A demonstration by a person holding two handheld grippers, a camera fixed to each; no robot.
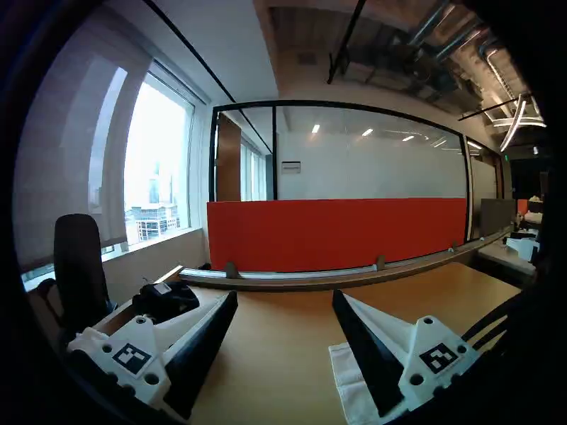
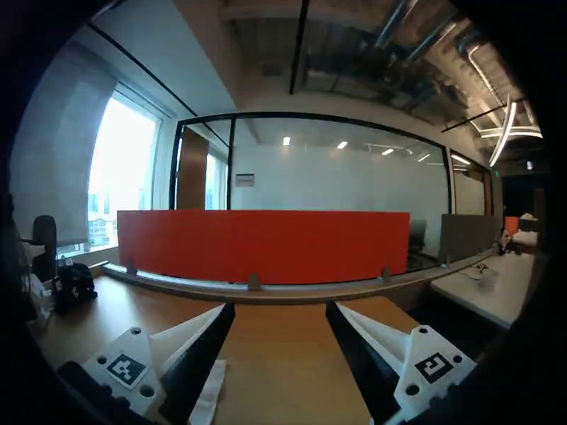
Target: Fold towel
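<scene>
White towel (image 1: 347, 386), one; left tongs (image 1: 283, 294), right tongs (image 2: 279, 305) agape

Blown-out daylight from the window (image 1: 156, 166), glaring strip light (image 1: 516, 124) overhead, sharp centre, lines bowed at edges

In both views we look out from low over the wooden desk (image 1: 283, 354), each camera sitting close behind its own two fingers and facing almost level along them. From the left gripper (image 1: 284, 293) the red divider (image 1: 333, 234) stands straight ahead with the window (image 1: 152, 177) off to the left, and from the right gripper (image 2: 280, 305) we face the same way. Both views share the desk, divider, window and glass wall (image 2: 340, 177), plus the towel (image 1: 347, 375), under the left gripper's right finger and beside the right gripper's left finger.
</scene>
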